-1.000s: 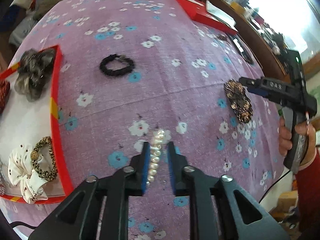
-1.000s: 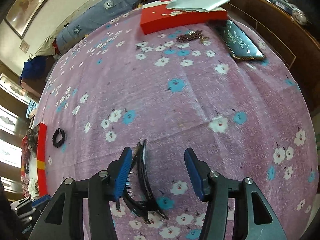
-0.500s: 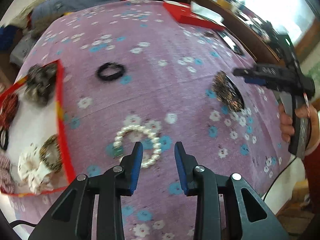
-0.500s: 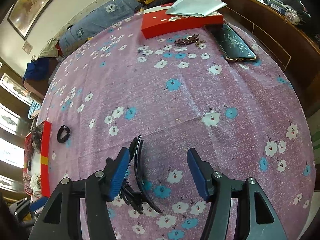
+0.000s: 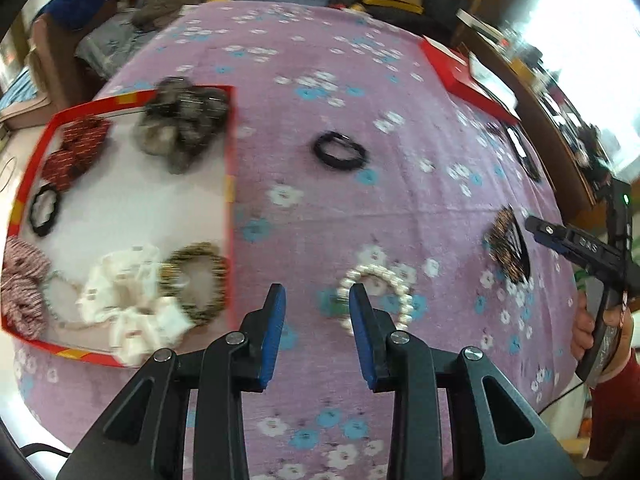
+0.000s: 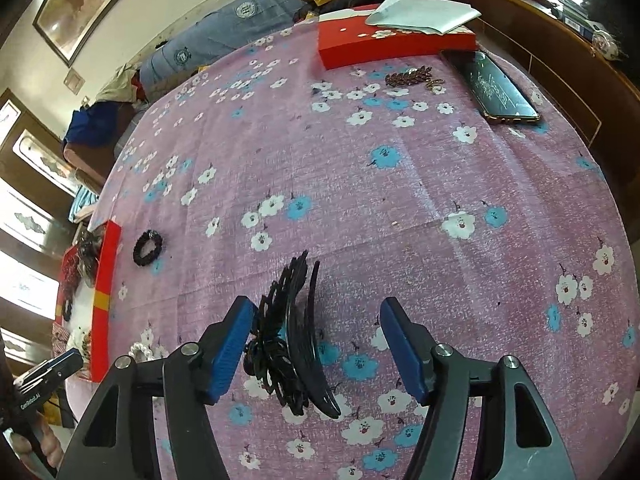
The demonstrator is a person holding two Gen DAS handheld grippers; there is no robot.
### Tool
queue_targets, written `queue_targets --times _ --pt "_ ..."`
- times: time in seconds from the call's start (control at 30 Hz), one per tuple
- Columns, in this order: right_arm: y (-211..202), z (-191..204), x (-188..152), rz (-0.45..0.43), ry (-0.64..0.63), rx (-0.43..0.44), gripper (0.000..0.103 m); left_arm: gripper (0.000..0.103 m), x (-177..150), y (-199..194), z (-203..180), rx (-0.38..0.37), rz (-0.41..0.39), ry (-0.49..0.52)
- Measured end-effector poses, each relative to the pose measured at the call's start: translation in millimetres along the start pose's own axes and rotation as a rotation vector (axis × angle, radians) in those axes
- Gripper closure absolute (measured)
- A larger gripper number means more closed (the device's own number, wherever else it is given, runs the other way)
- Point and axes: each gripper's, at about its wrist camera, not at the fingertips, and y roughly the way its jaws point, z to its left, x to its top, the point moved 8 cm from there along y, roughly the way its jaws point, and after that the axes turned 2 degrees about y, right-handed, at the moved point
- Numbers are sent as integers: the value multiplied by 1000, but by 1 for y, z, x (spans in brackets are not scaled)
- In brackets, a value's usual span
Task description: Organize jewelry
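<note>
My left gripper (image 5: 316, 300) is open and empty, lifted over the purple floral cloth. A pearl bracelet (image 5: 378, 294) lies flat on the cloth just right of its right finger. A red-rimmed tray (image 5: 230, 184) at left holds several scrunchies and hair ties. A black hair tie (image 5: 340, 155) lies on the cloth further off. My right gripper (image 6: 316, 320) is open around a black hair clip (image 6: 294, 340) that lies on the cloth, close to the left finger. The clip also shows in the left wrist view (image 5: 508, 250).
A red box (image 6: 396, 42) with a folded white paper sits at the far side. A phone (image 6: 494, 88) and a brown beaded piece (image 6: 412, 78) lie near it. The table's right edge borders a wooden cabinet.
My left gripper let go of the pearl bracelet, which now lies on the cloth, and has opened, pulled back and swung left toward the tray. My right gripper has stayed open around the clip.
</note>
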Motion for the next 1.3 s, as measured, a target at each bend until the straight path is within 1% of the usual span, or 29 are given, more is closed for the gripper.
queue_targets --times 0.1,0.2,0.37,0.53,0.63,0.67,0.7,0.73,0.77,0.8,0.83,0.87,0.97,1.13,1.3 --pt "2 3 -4 14 -13 2 32 72 -5 17 -22 -21 32 54" --pt "5 10 -9 25 -48 7 32 72 -7 38 -35 -34 70 83" --pt "11 19 -16 29 -114 -34 32 72 -6 59 -40 -12 96 104" --pt "22 23 -22 52 -141 -45 32 72 -5 63 -42 38 70 138" --pt "29 26 -24 60 -154 -64 32 72 -7 65 -51 92 59 203" --pt "30 27 -24 61 -159 -70 39 72 -9 65 -56 121 52 241" --pt "32 27 -24 66 -162 -76 53 72 -11 66 -61 140 47 272" --pt "33 28 -25 74 -163 -80 60 73 -13 67 -65 149 46 292" --pt "36 28 -26 90 -159 -72 64 88 -15 69 -68 141 55 299" --pt "36 28 -26 91 -156 -76 65 102 -20 72 -72 118 75 296" --pt "36 28 -25 92 -156 -82 66 103 -21 73 -73 114 80 292" --pt "35 29 -25 92 -162 -88 67 103 -23 72 -74 118 71 289" --pt "33 31 -24 98 -171 -95 68 103 -24 64 -79 96 44 272" --pt "23 40 -22 94 -198 -116 68 103 -16 38 -88 76 -44 267" --pt "13 61 -17 77 -230 -122 68 103 -13 3 -97 101 -156 326"
